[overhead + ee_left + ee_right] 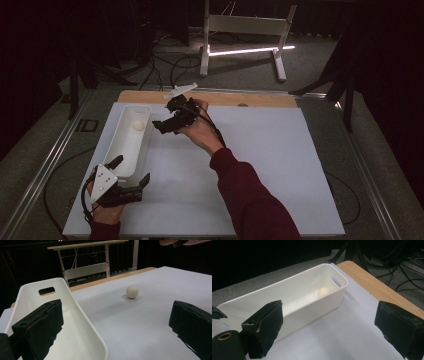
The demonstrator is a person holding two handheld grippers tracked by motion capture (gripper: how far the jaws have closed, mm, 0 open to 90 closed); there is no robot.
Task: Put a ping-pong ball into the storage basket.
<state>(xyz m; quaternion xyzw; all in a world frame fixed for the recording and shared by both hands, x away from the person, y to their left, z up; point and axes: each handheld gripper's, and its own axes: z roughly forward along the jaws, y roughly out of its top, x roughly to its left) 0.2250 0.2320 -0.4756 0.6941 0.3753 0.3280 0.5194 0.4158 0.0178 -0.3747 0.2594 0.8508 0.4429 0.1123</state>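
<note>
The white bin (127,150) lies lengthwise at about 9 o'clock from the middle of the white table (260,165), its long axis running from 6 to 12 o'clock. A pale ball (137,125) rests inside it at the 12 o'clock end, near the handle slot. In the right gripper view the ball (323,292) sits on the floor of the bin (312,305), close to the end wall.

The left gripper (133,169) is held at 7 o'clock on the table, at the near end of the bin, with its jaws spread wide and nothing between them. In its own view the left gripper (115,322) straddles the long right-hand wall of the bin (82,315): one jaw hangs over the inside, the other over the bare table. Whether either jaw touches the bin cannot be told. That view also has a small ball on the table (132,292), outside the bin at about 1 o'clock; whether it is a second ball cannot be told.

The right gripper (164,115) is at 11 o'clock, just beside the far end of the bin, on its 3 o'clock side. In its own view the right gripper (329,322) has its jaws wide apart and empty above the table, looking at the bin.
</note>
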